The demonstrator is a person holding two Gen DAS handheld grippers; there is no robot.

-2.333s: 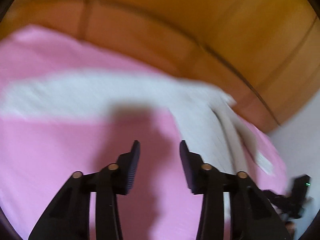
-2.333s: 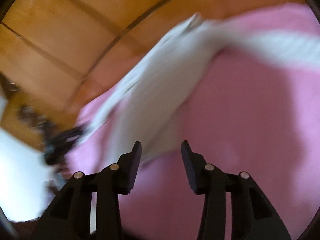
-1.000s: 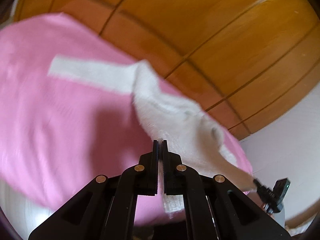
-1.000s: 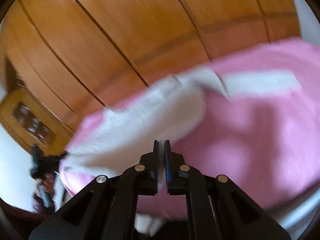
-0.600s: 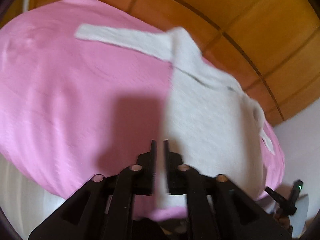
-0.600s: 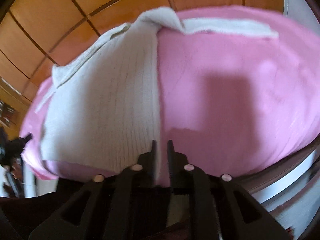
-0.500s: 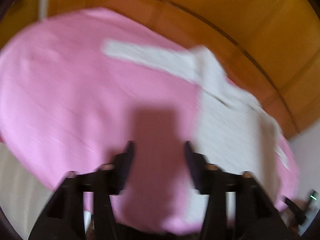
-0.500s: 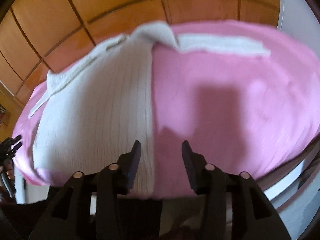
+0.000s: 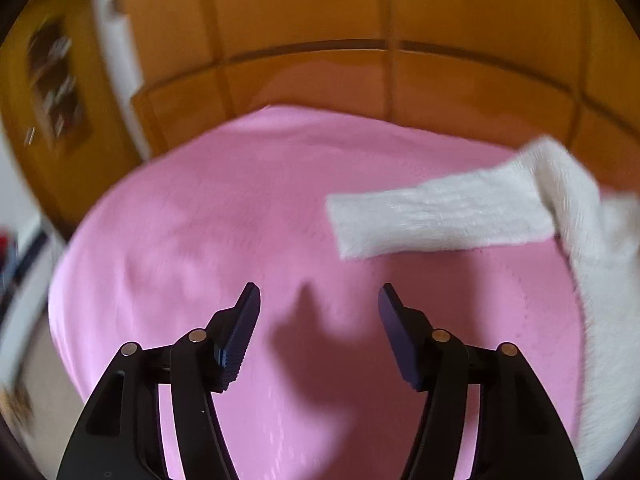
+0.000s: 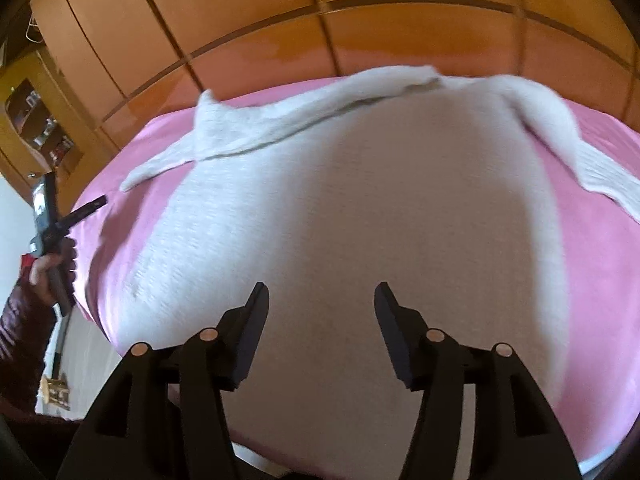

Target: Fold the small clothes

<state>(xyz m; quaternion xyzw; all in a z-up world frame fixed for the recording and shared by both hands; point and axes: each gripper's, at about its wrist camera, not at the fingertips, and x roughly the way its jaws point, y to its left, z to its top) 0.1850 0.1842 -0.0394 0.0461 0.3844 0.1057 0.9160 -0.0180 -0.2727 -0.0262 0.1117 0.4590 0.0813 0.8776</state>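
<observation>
- The white knit sweater (image 10: 360, 208) was laid flat on the pink bedsheet (image 10: 600, 280), body spread wide, ribbed texture just about made out through the blur.
- In the right wrist view one sleeve (image 10: 560, 148) was seen angled off toward the right edge of the bed, and the other sleeve (image 10: 176, 160) was stretched out to the left, near the far edge.
- From the left wrist view, only a sleeve (image 9: 440, 216) lying straight across the sheet and a strip of the sweater's body (image 9: 600, 280) along the right edge were caught.
- The right gripper (image 10: 320, 292) was held over the lower middle of the sweater, jaws about halfway apart after just being opened; nothing was pinched between them, only fabric seen below.
- The left gripper (image 9: 320, 292) was held over bare pink sheet, well to the left of the sleeve end, jaws likewise parted about halfway and just opened, nothing gripped. Its shadow was cast on the sheet right ahead.
- At the left edge of the right wrist view, a hand (image 10: 44, 272) in a dark red sleeve (image 10: 16, 328) was spotted gripping a dark handle beside the bed.
- Behind the bed, an orange-brown panelled wooden headboard (image 10: 400, 40) was seen, plus a blurry wooden shelf unit (image 9: 56, 80) off to the left.
</observation>
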